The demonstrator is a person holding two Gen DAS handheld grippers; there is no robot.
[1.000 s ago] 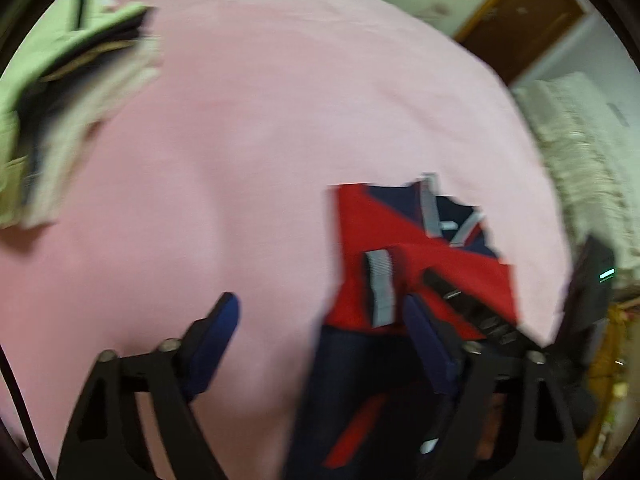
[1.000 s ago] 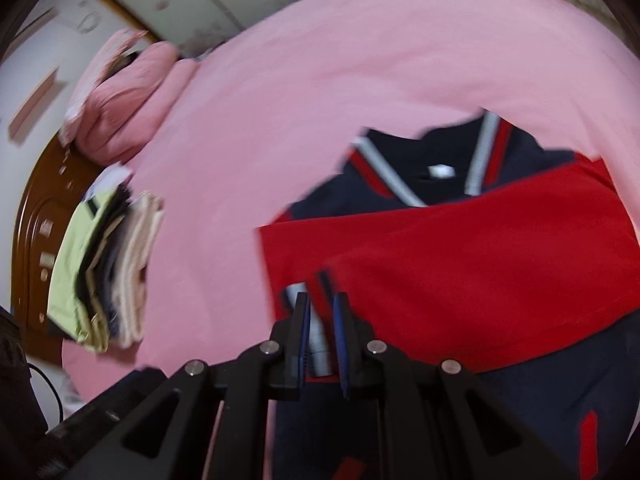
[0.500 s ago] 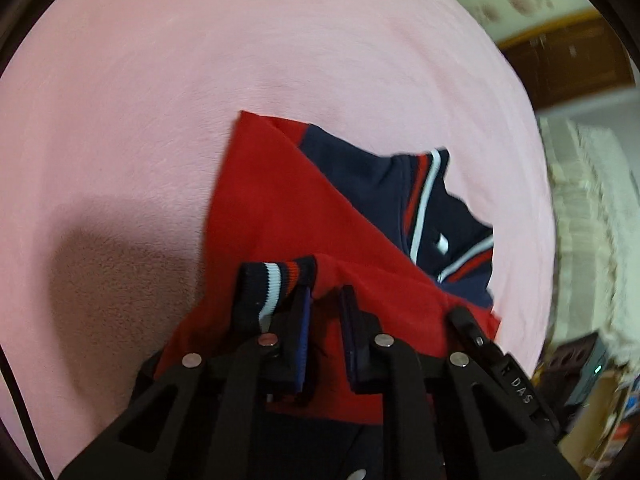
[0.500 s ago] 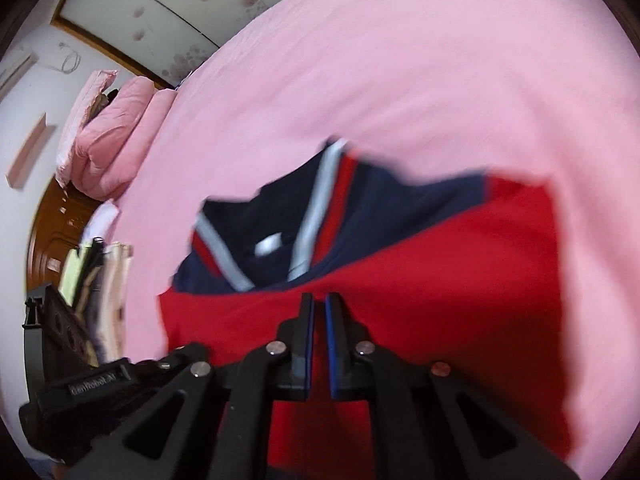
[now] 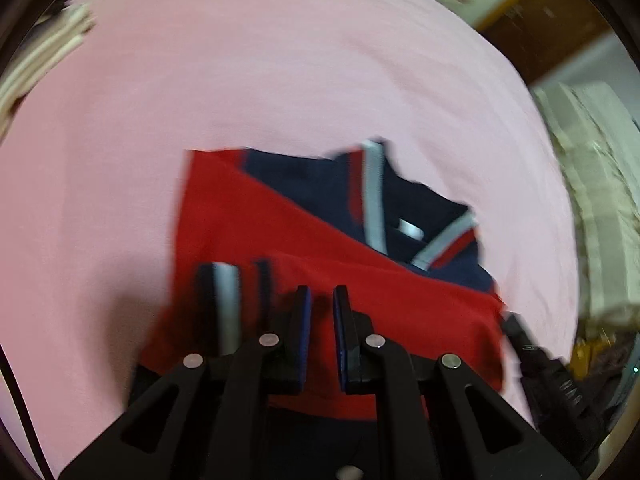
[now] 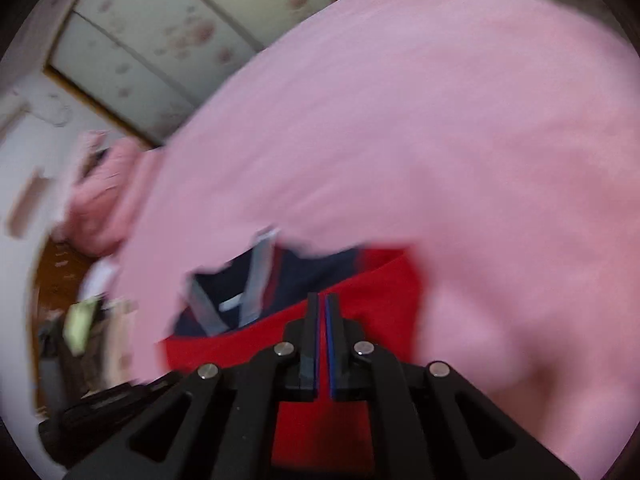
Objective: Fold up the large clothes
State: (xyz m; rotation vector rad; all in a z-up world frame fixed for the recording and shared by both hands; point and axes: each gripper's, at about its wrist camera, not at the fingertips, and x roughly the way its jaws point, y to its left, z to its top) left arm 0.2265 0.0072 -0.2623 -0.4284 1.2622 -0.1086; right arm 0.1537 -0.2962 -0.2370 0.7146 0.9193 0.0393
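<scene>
A red and navy jacket (image 5: 248, 220) lies partly folded on the pink bed (image 5: 280, 60), its striped collar (image 5: 374, 196) at the far side. My left gripper (image 5: 322, 300) is at its near red fold, jaws closing tight on the fabric. A striped cuff (image 5: 226, 304) stands just left of the fingers. In the right wrist view the jacket (image 6: 380, 280) lies against the pink bed (image 6: 440, 120). My right gripper (image 6: 322, 304) is shut on its red edge, the pads almost touching.
A stack of folded clothes (image 5: 44, 52) lies at the far left of the bed and shows again as the stack (image 6: 84, 320). Pink pillows (image 6: 100, 200) lie by the wall, below flowered sliding doors (image 6: 160, 40). Cream bedding (image 5: 592, 200) is at the right.
My left gripper went from wide open to shut on the red fold. Both grippers have moved across the bed with the jacket, and the clothes stack has slid toward the frame edge.
</scene>
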